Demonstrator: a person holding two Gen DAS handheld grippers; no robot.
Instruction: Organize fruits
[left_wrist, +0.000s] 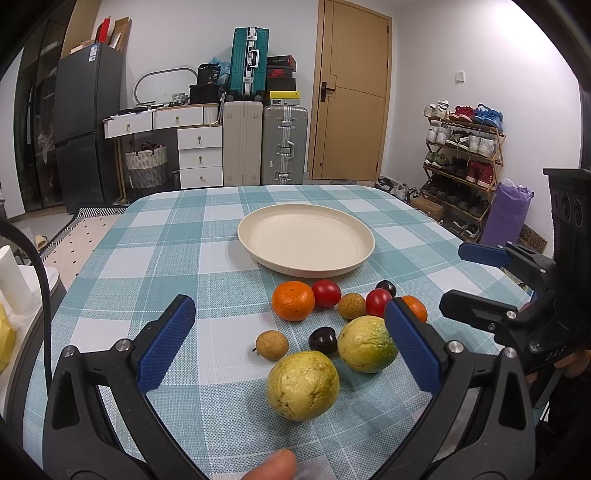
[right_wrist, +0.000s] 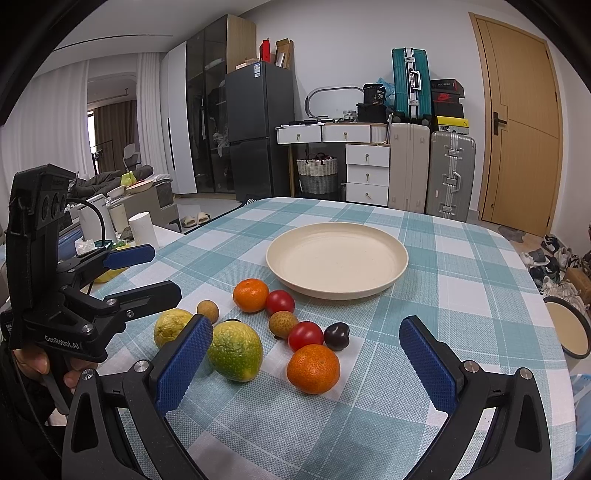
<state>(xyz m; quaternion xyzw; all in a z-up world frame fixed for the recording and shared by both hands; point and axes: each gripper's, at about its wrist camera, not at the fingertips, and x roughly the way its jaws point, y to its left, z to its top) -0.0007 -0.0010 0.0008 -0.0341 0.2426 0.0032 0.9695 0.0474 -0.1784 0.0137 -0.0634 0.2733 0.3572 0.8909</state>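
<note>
An empty cream plate (left_wrist: 306, 240) (right_wrist: 337, 254) sits mid-table on the checked cloth. In front of it lie loose fruits: two yellow-green guavas (left_wrist: 303, 386) (left_wrist: 366, 344), two oranges (left_wrist: 293, 301) (right_wrist: 313, 368), two red tomatoes (left_wrist: 326, 293) (right_wrist: 305, 335), two brown longans (left_wrist: 272, 345) (right_wrist: 283, 324) and two dark plums (left_wrist: 322, 340) (right_wrist: 337, 336). My left gripper (left_wrist: 291, 347) is open and empty, its jaws either side of the nearest guava. My right gripper (right_wrist: 306, 365) is open and empty, hovering around the near orange.
The table's right edge drops toward a shoe rack (left_wrist: 465, 155) and purple bag (left_wrist: 508, 214). Suitcases (left_wrist: 266, 144), drawers and a fridge (left_wrist: 88, 125) stand behind the table. A round mirror (right_wrist: 567, 325) sits at the right table edge in the right wrist view.
</note>
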